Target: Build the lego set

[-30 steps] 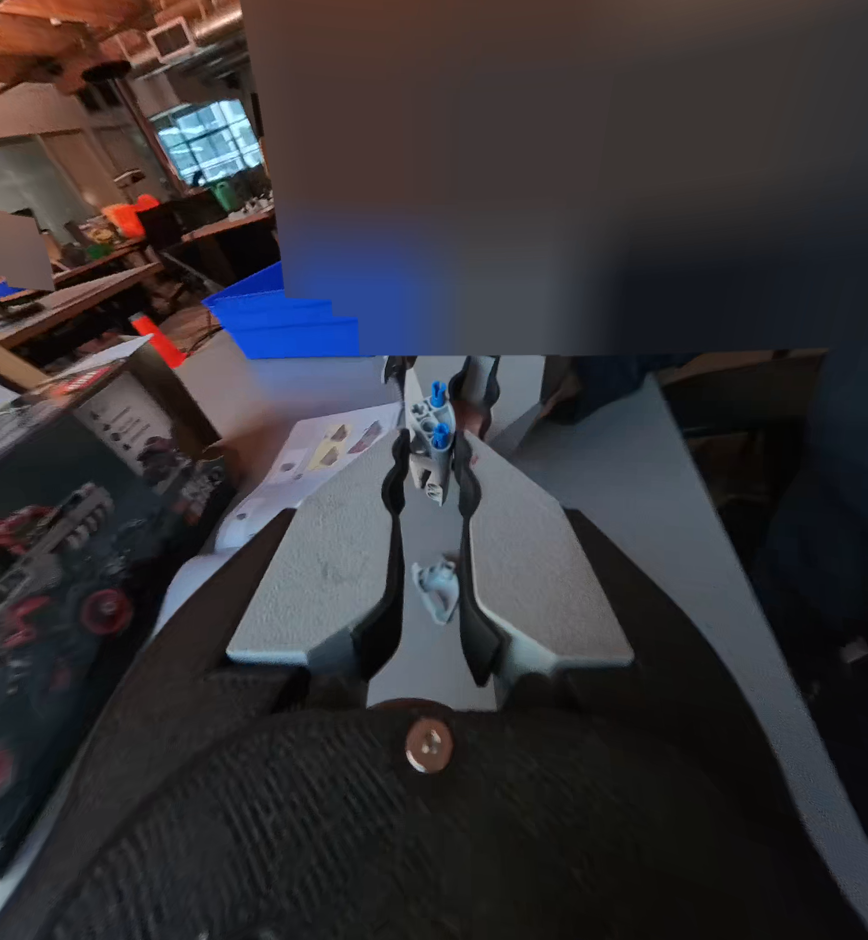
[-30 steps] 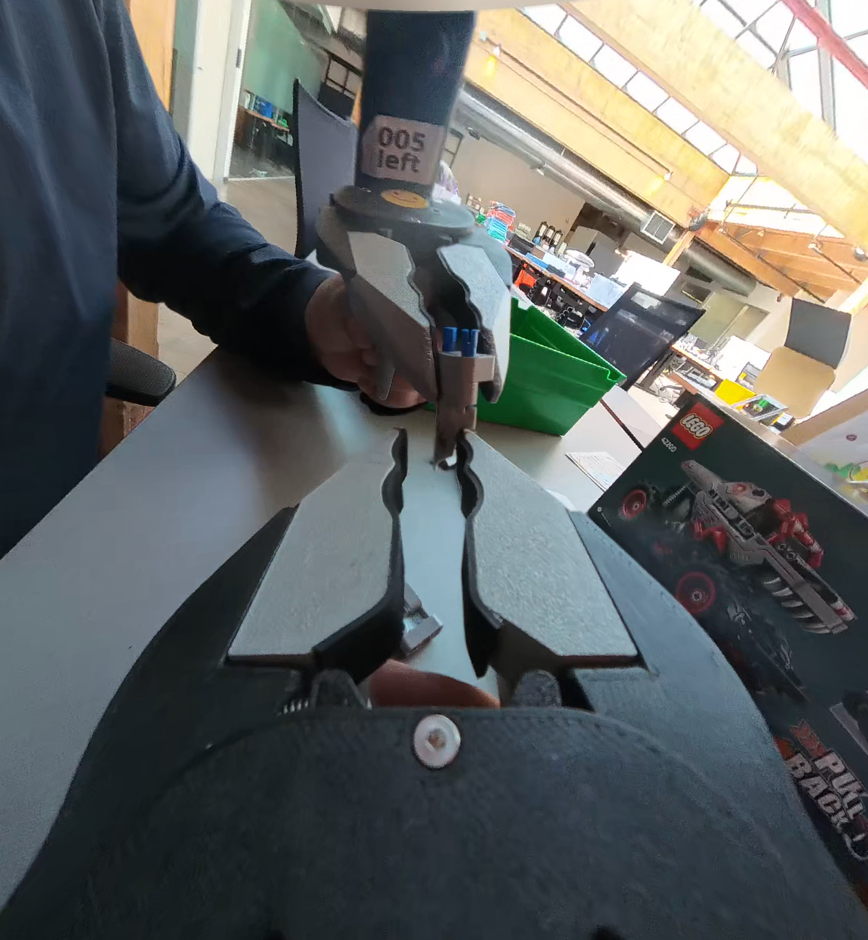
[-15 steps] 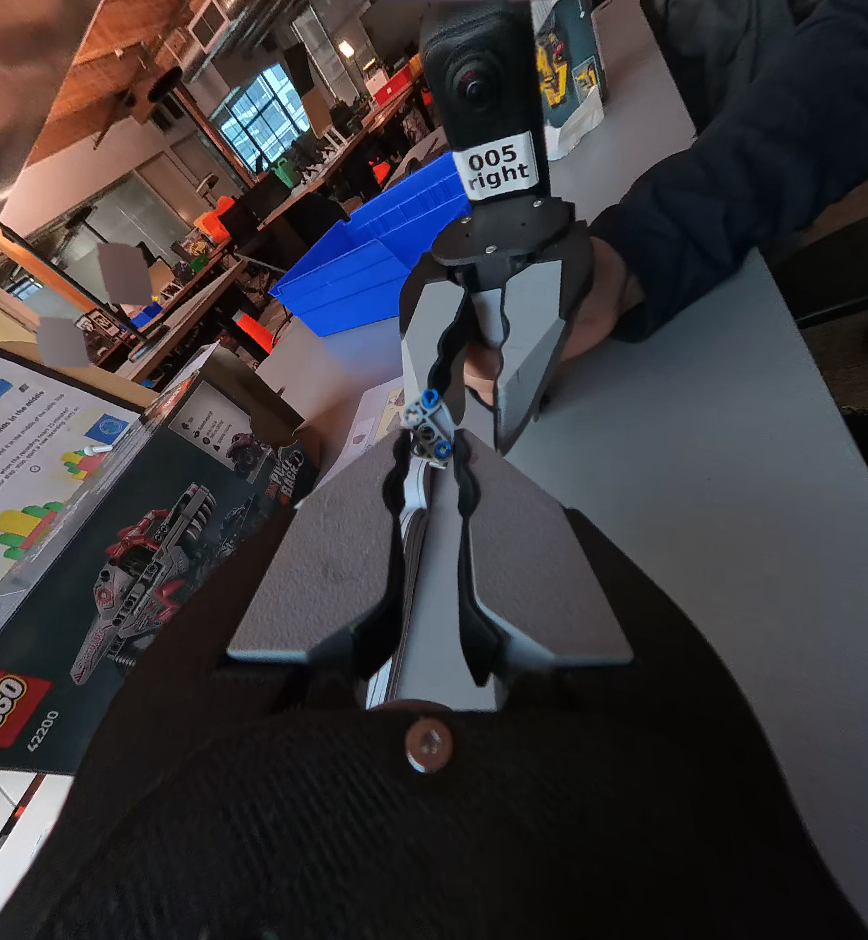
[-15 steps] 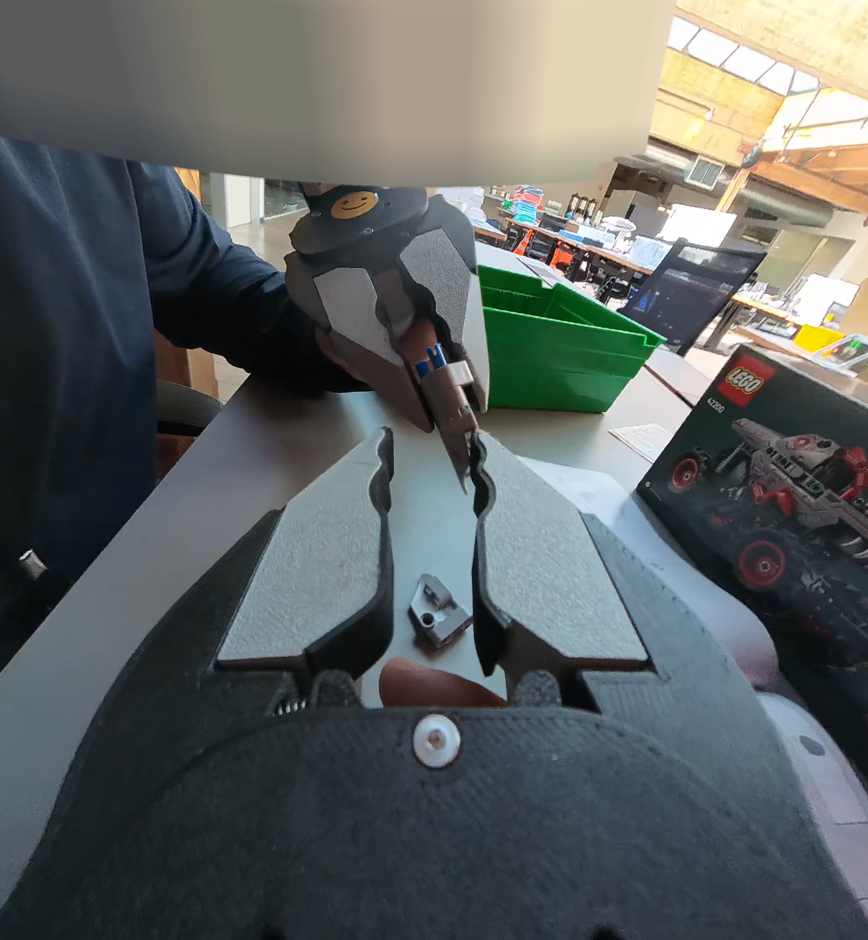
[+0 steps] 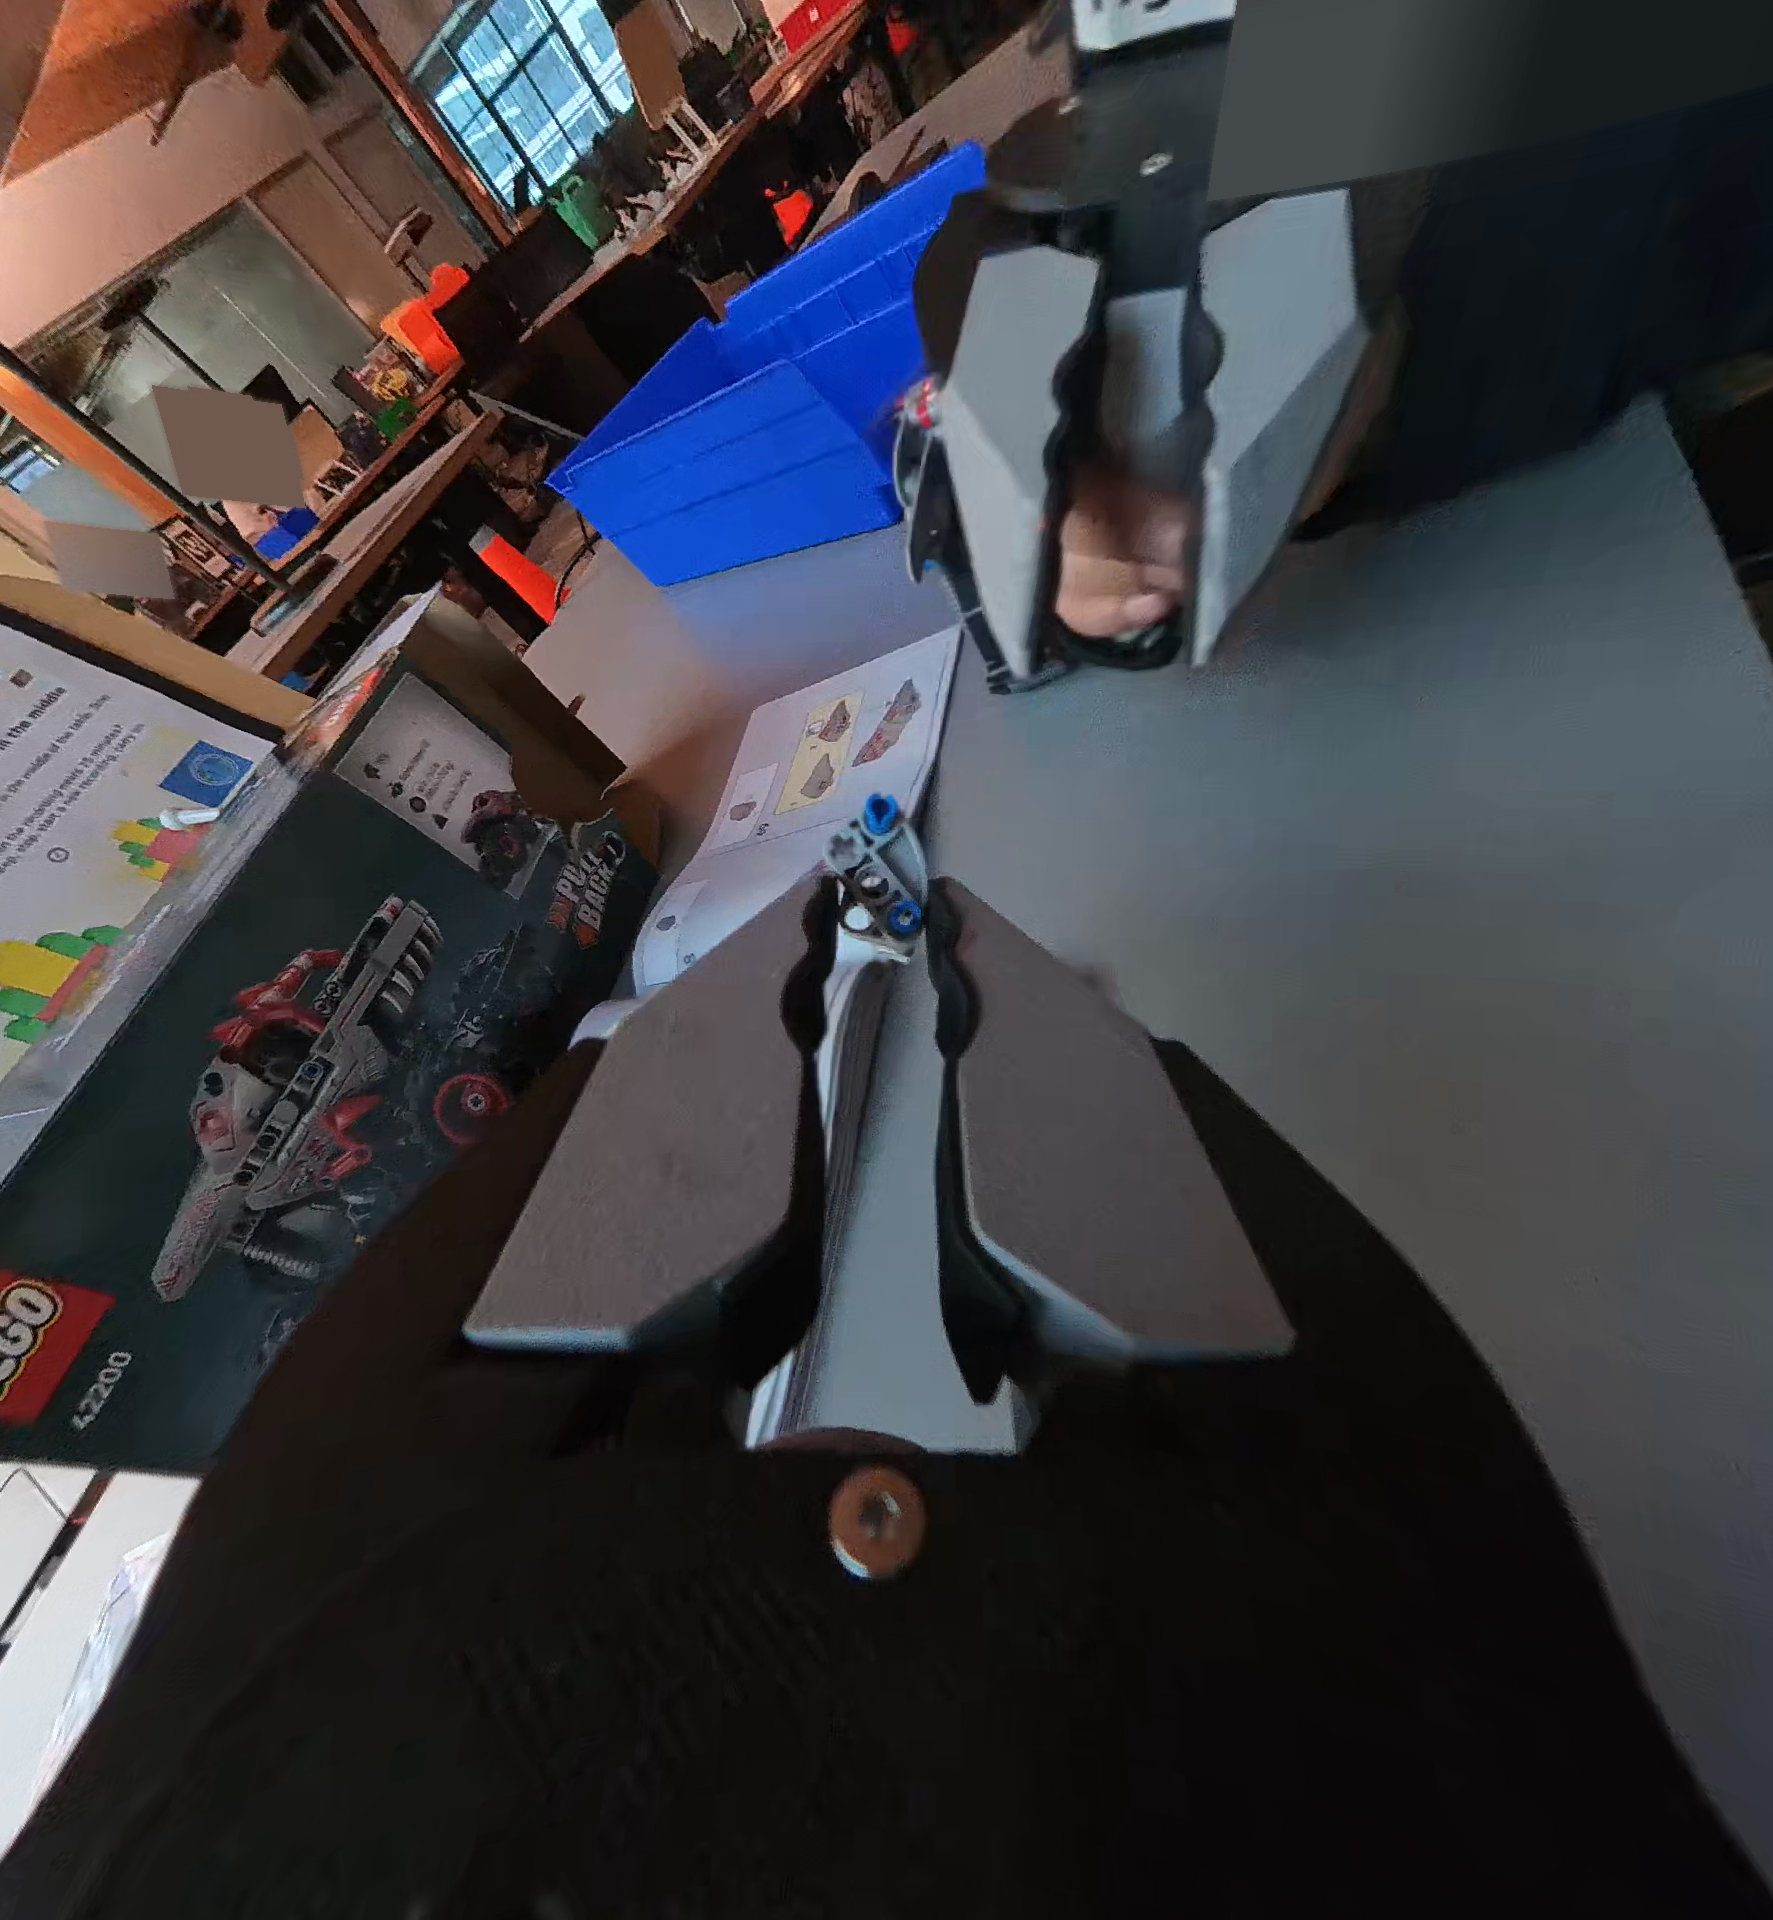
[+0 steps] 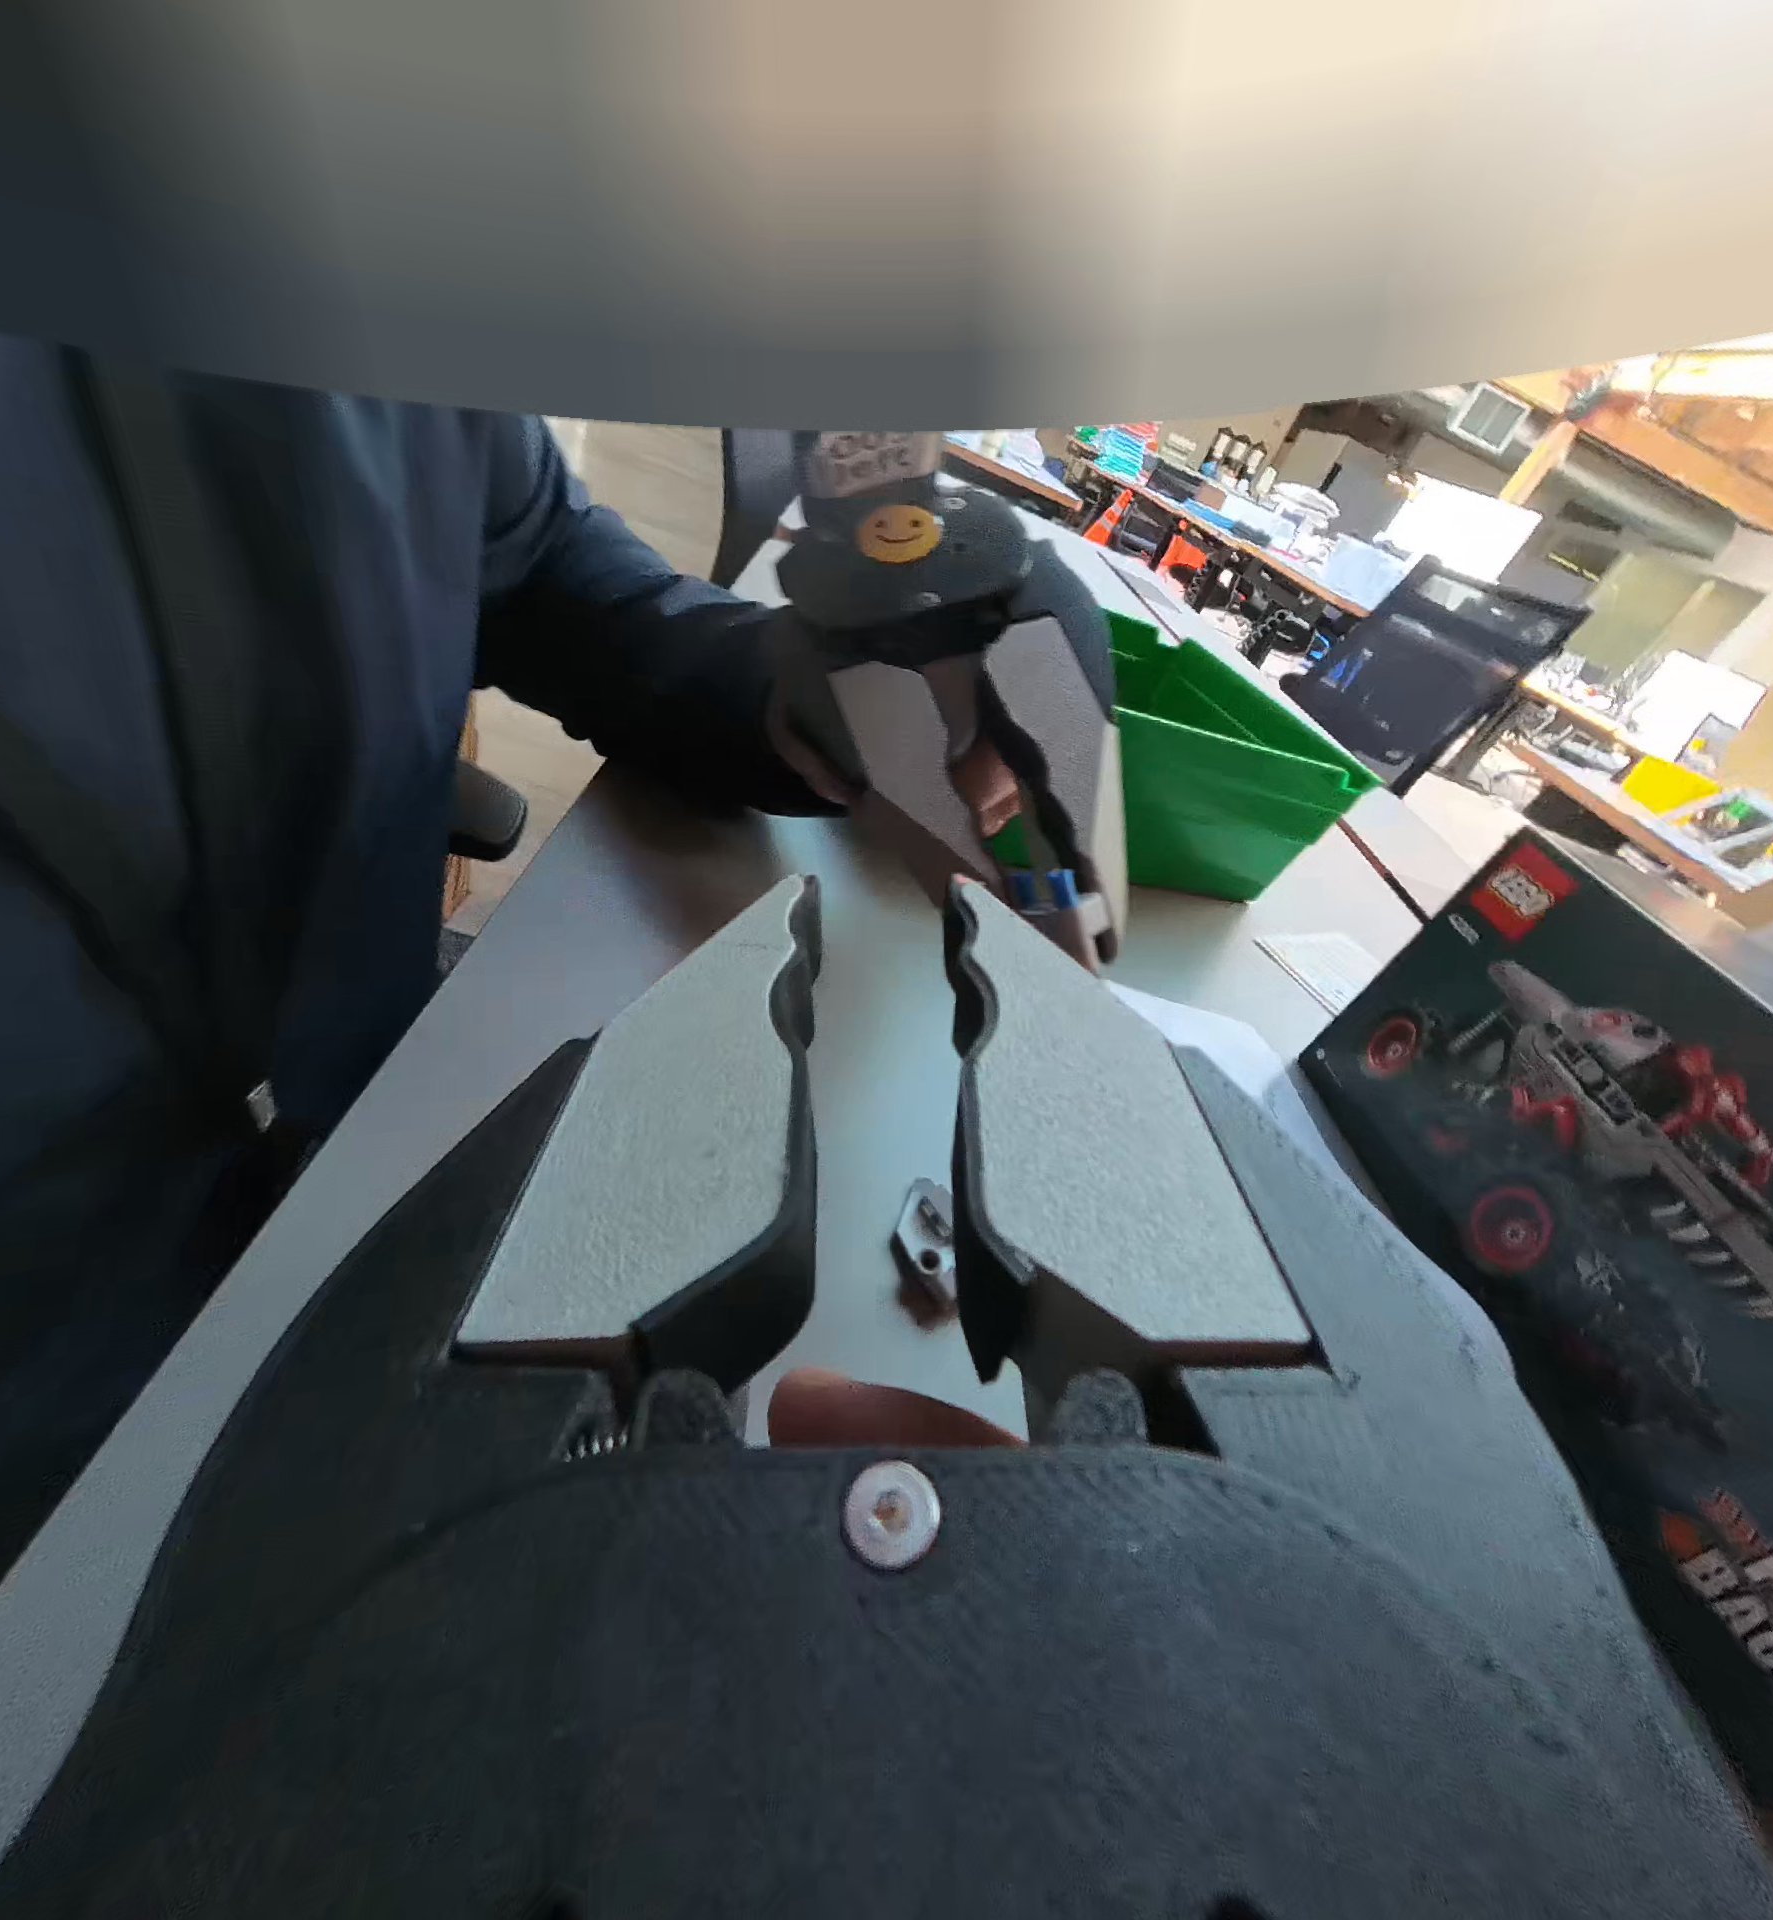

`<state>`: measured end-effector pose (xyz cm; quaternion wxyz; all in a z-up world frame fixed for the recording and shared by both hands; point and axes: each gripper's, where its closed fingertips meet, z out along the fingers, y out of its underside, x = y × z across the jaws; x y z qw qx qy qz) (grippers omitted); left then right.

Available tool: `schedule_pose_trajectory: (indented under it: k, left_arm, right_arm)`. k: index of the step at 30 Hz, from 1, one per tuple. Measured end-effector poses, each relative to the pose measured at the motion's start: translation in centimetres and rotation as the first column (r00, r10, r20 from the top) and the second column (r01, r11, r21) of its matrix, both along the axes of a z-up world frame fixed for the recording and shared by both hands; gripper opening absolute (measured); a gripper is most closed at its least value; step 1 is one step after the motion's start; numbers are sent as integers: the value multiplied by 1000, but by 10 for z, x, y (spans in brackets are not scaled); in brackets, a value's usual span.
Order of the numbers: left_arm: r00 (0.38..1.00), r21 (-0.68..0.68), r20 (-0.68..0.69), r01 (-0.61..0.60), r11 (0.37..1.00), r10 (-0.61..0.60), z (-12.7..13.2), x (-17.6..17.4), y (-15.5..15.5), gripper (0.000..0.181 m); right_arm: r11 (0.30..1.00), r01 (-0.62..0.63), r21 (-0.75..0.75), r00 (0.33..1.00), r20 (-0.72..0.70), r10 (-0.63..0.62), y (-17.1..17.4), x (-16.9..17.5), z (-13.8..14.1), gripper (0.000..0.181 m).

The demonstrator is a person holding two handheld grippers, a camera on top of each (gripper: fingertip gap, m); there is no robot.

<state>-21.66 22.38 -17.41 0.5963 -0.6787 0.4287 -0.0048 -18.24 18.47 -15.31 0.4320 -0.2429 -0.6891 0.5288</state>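
My left gripper [image 5: 877, 906] is shut on a small grey lego piece with blue pins [image 5: 880, 857], held above the grey table [image 5: 1381, 935]. My right gripper [image 6: 882, 914] is open and empty, low over the table. A second small grey lego piece [image 6: 923, 1247] lies on the table between the right gripper's fingers, close to the right one. In the left wrist view the right gripper [image 5: 1105, 665] stands open ahead, tips near the table. In the right wrist view the left gripper [image 6: 1053, 912] holds the blue-pinned piece [image 6: 1043, 891] just beyond my right fingertip.
The lego box [image 5: 290, 1039] stands at the left, also seen in the right wrist view [image 6: 1588, 1091]. An open instruction booklet [image 5: 830, 748] lies beside it. A blue bin [image 5: 757, 447] and a green bin [image 6: 1225, 810] sit at the table's ends. A person's dark sleeve [image 6: 601, 665] reaches in. Spacing between my two grippers at the tips: around 6 cm.
The two grippers have drawn apart. The left gripper has swung down and aside with the blue-pinned piece. The right gripper has opened wider. The loose grey piece stays on the table.
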Motion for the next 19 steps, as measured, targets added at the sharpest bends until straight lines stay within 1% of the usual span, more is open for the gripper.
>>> schedule_pose_trajectory:
  k: [2,5,8,11,15,19]
  left_arm:
    - [1000,-6,2,-3,1000,3,-1,-2,2,14]
    - [1000,-26,13,4,1000,-4,-5,0,2,13]
    - [1000,-36,-1,0,999,0,-11,0,5,14]
    - [1000,-51,-2,-13,999,13,-16,-4,8,14]
    - [999,-80,45,-25,996,29,-19,-10,13,14]
    - [995,-109,89,-30,994,40,-22,-15,17,14]
  right_arm:
    - [998,-7,68,1000,2,7,-7,6,-5,23]
    - [986,28,162,999,17,-31,-7,7,-17,21]
    - [991,6,131,999,45,-12,-9,8,-20,20]
    - [996,-28,81,999,43,25,-11,14,-18,20]
    - [997,-40,72,999,8,40,-9,25,-15,18]
    - [999,-22,47,1000,-5,22,-1,27,-9,19]
